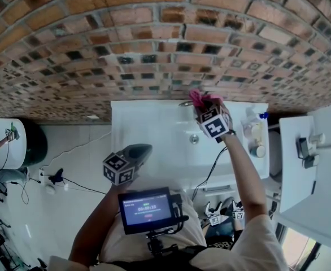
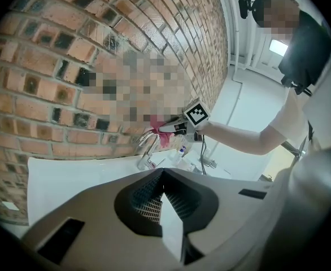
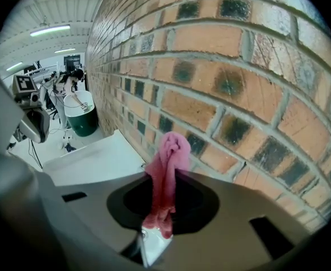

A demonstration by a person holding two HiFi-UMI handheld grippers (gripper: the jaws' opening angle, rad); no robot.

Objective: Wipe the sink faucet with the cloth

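1. Screen: mounted close to the person's chest, at the near edge of the head view. Its text is too small to read.
2. Left gripper: jaws are together with nothing between them. It hangs over the near left part of the sink, well apart from the work. Judgement: it is parked there to keep the reach clear.
3. Right gripper: jaws are clamped on the lower end of the pink cloth. The free end stands up as a bunched wad beyond the tips. Judgement: this hold presents a soft pad to the metal instead of the jaws.
4. Faucet: stands at the back of the sink, by the brick wall. The cloth is at its curved spout, on the side toward the right gripper.
5. Limits of view:
   - The head view shows only a sliver of the faucet; gripper and cloth cover the rest.
   - The right gripper view does not show the faucet at all.
   - Actual contact between cloth and spout cannot be confirmed.
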